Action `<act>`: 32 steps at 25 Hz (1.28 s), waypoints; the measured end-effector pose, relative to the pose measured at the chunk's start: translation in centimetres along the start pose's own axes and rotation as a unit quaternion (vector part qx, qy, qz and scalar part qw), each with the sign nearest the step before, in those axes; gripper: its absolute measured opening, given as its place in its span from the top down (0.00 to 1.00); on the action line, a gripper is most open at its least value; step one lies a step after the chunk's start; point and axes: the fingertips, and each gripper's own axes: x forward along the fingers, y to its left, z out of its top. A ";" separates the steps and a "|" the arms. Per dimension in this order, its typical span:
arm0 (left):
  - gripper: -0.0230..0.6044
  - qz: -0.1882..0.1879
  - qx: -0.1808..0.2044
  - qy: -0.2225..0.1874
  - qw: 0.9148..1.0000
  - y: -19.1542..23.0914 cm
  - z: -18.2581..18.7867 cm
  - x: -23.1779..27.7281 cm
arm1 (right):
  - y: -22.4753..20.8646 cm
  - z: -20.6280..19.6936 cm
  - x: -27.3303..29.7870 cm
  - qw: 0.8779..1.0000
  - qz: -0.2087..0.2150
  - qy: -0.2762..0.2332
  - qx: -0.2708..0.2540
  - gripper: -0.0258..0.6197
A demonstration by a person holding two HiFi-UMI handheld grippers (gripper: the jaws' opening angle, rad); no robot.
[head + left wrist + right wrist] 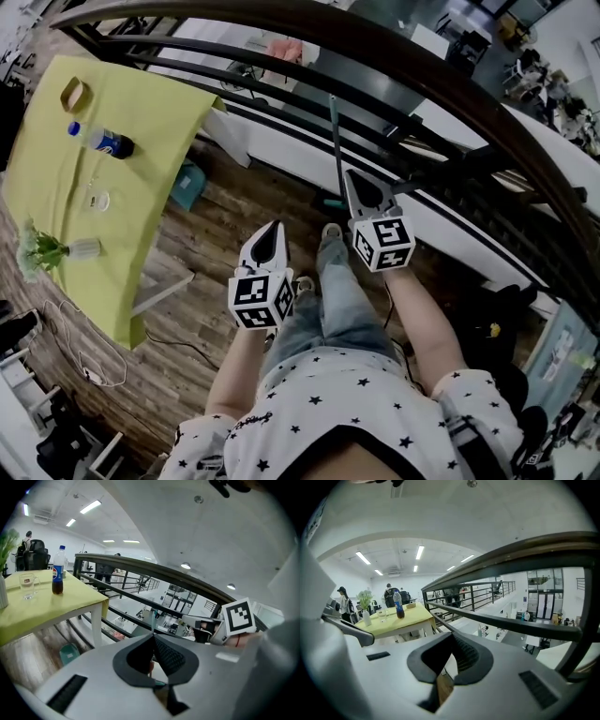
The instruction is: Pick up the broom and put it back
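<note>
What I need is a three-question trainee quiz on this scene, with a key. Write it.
1. True or false: the right gripper is clamped on the thin green-handled broom.
2. The blue-labelled plastic cola bottle stands on: A) the table with the yellow-green cloth; B) the wooden floor; C) a grey chair.
3. Which is nearer the broom, the right gripper or the left gripper?
Key: 1 false, its jaws are shut on nothing and the broom stands beside it; 2 A; 3 the right gripper.
</note>
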 end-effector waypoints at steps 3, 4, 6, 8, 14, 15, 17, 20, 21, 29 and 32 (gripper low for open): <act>0.95 0.008 -0.003 0.003 1.000 0.9 -0.1 1.7 | -1.5 -0.9 2.5 1.000 -0.009 0.009 0.006 0.97; 0.95 0.010 -0.006 0.003 1.000 1.2 -0.1 2.2 | -2.0 -1.3 3.4 1.000 -0.012 0.011 0.006 0.97; 0.95 0.014 -0.013 0.004 1.000 1.9 -0.2 3.0 | -2.6 -1.9 5.0 1.000 -0.016 0.016 0.002 0.97; 0.95 0.016 -0.017 0.006 1.000 2.4 -0.4 3.8 | -3.2 -2.5 6.5 1.000 -0.019 0.021 -0.002 0.97; 0.95 0.018 -0.019 0.011 1.000 2.5 -0.7 6.1 | -5.5 -3.4 9.9 0.999 -0.028 0.027 0.003 0.97; 0.95 0.019 -0.021 0.012 1.000 2.6 -0.7 6.5 | -5.8 -3.6 10.4 0.999 -0.029 0.028 0.005 0.97; 0.95 0.022 -0.026 0.015 0.999 2.9 -1.0 7.2 | -6.4 -4.0 11.5 0.999 -0.030 0.034 0.006 0.97; 0.95 0.025 -0.030 0.021 0.999 3.5 -1.4 8.2 | -7.2 -4.8 13.4 0.998 -0.032 0.046 0.004 0.96; 0.95 0.025 -0.030 0.023 0.999 3.8 -1.5 8.6 | -7.4 -5.2 14.0 0.998 -0.032 0.050 0.004 0.95; 0.95 0.021 -0.034 0.029 0.999 4.2 -1.9 10.5 | -9.6 -6.7 18.1 0.997 -0.040 0.070 0.003 0.84; 0.95 0.019 -0.033 0.032 0.999 4.0 -2.1 11.0 | -10.3 -7.2 19.2 0.996 -0.041 0.077 -0.005 0.81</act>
